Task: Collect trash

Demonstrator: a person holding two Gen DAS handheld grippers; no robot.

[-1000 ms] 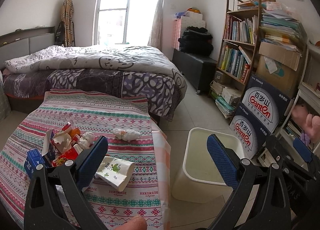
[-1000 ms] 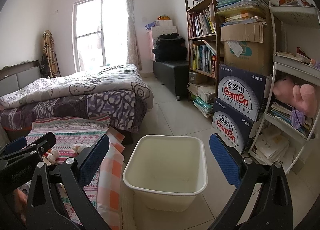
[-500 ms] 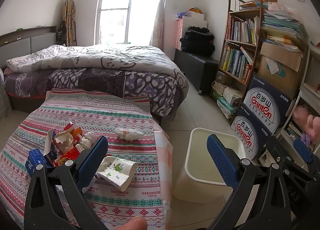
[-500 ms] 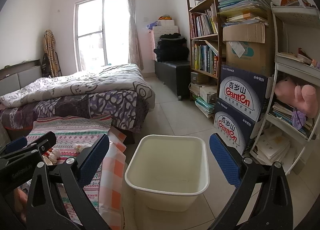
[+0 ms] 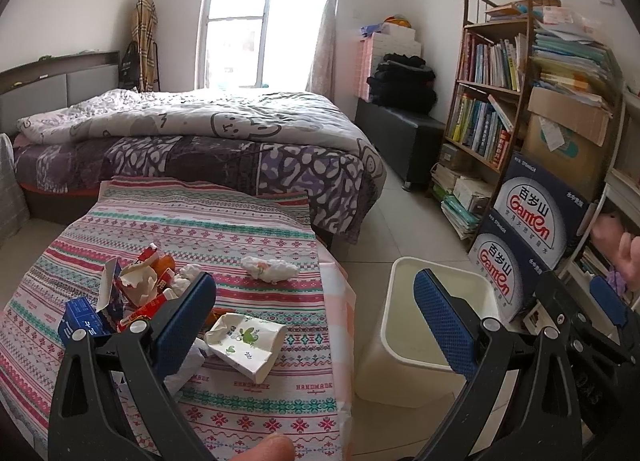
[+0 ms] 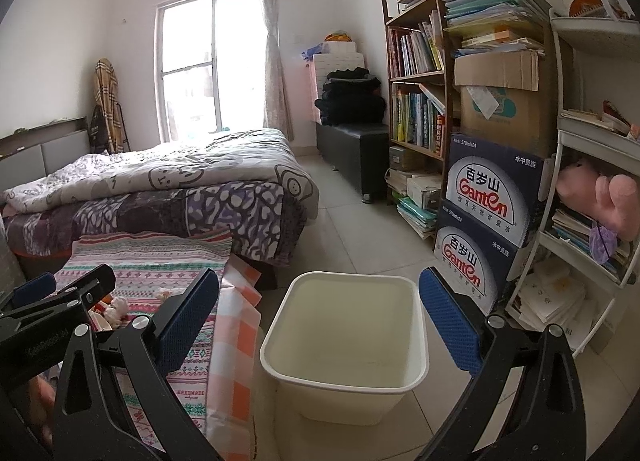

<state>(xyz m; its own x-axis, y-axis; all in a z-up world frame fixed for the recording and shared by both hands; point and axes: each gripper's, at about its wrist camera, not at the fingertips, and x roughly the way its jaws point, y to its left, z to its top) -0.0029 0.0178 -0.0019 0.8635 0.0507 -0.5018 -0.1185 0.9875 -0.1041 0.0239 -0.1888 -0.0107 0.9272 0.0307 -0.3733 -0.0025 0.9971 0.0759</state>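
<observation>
Trash lies on the patterned tablecloth: a heap of red, orange and blue wrappers, a crumpled white tissue and a folded paper with green prints. A cream bin stands empty on the floor right of the table; the same bin shows in the left wrist view. My left gripper hovers open above the table's right edge, its left pad beside the folded paper. My right gripper hangs open over the bin, holding nothing.
A bed with a grey quilt stands behind the table. A bookshelf, stacked blue water boxes and a white rack line the right wall. Tiled floor runs between bed and shelves.
Both views have shifted only slightly. The grippers stay open and the trash has not moved.
</observation>
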